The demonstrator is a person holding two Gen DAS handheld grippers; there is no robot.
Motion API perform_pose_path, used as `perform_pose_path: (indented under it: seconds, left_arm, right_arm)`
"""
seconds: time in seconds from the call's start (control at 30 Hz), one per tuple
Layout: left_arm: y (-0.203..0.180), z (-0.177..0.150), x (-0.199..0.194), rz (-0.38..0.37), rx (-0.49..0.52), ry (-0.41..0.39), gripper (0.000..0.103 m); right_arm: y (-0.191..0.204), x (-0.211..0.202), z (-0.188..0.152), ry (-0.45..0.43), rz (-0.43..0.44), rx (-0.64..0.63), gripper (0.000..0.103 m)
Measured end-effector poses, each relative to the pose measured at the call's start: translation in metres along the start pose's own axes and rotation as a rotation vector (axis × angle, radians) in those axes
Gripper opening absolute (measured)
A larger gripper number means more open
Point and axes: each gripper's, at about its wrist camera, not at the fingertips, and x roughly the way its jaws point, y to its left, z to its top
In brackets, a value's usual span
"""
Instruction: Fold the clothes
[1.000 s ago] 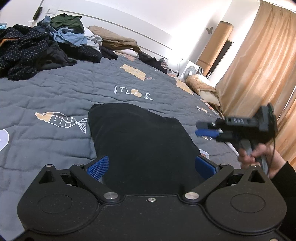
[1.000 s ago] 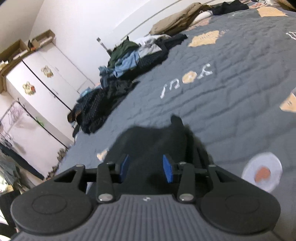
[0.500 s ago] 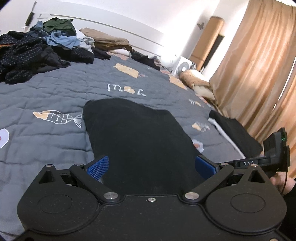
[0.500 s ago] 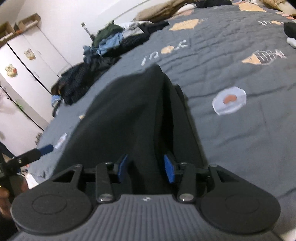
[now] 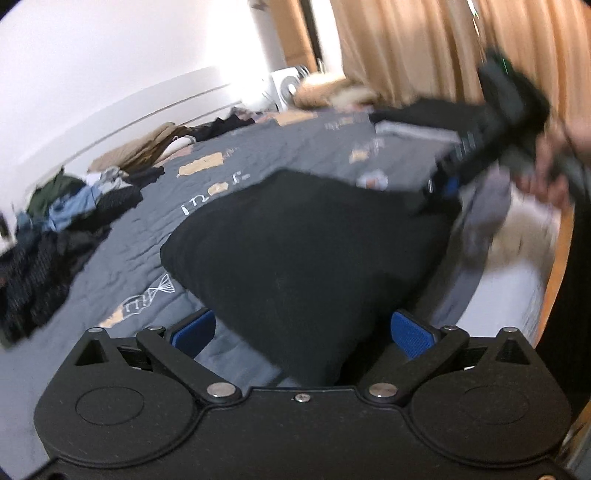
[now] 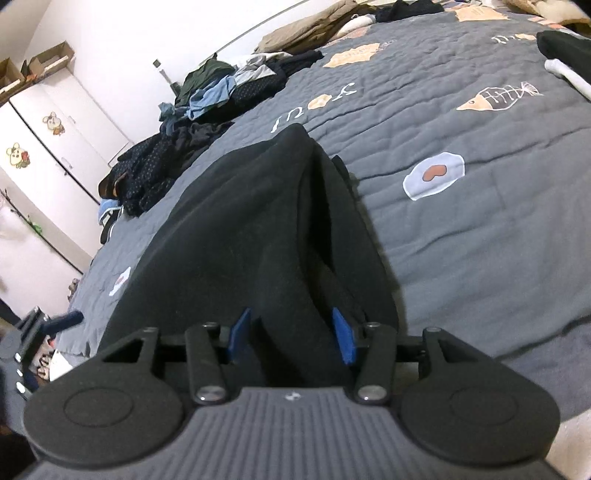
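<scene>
Black garment bunched between right hand-held gripper pads; left hand-held gripper wide apart; clothes heap beyond

- Open grey quilt to the right of the black garment in the right wrist view; flat, bare but for printed patches.
- Far left blocked by a heap of loose clothes running along the bed's far side, touching the quilt.
- Beige folded clothes piled at the far edge by the headboard.
- Far right corner taken by a dark folded item with a white roll just beside it.
- Clear strip of quilt between the garment and the heap.
- In the left wrist view, right side crowded: right gripper over the garment's corner, curtains close behind.
- Left gripper spread wide, garment between its pads.
</scene>
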Motion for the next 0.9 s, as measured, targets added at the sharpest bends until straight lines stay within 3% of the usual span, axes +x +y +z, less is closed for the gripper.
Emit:
perform_pose_path:
  seconds: [0.07,0.13,0.23,0.43,0.5,0.57,0.73,0.8,0.83,0.9]
  left_arm:
    - [-0.009,-0.005,0.013,0.034,0.064,0.051,0.089]
    - [-0.017,-0.011,0.02,0.07,0.156,0.077,0.081]
    - [-0.018,-0.012,0.015,0.052,0.192,0.077,0.072]
    - [0.0,-0.006,0.003,-0.019,0.054,0.047,0.067]
    - [0.005,-0.003,-0.001,-0.043,0.007,0.037,0.057]
    - [0.011,-0.001,-0.005,-0.067,-0.04,0.027,0.059]
    - [-0.001,-0.005,0.012,0.002,0.031,0.081,0.065]
    - [-0.001,-0.005,0.009,0.003,0.053,0.06,0.06]
    - [-0.001,-0.004,0.007,0.004,0.064,0.049,0.046]
    - [0.005,-0.001,0.003,0.004,0.068,0.037,0.04]
  right_arm:
    - [-0.001,0.0,-0.001,-0.017,-0.007,0.009,0.047]
    - [-0.001,0.002,-0.003,-0.033,-0.024,0.005,0.039]
    - [-0.001,0.005,-0.004,-0.04,-0.046,-0.009,0.03]
    - [-0.006,0.006,-0.003,-0.055,-0.056,-0.007,0.022]
    - [-0.006,0.004,-0.003,-0.067,-0.061,0.001,0.02]
    - [-0.003,0.0,-0.002,-0.087,-0.064,0.007,0.018]
    - [0.006,-0.014,0.001,-0.153,-0.045,-0.007,0.012]
    - [0.004,-0.012,0.002,-0.15,-0.075,-0.019,0.009]
    - [0.003,-0.01,0.002,-0.147,-0.098,-0.033,0.008]
    - [0.001,-0.006,0.002,-0.137,-0.133,-0.051,0.008]
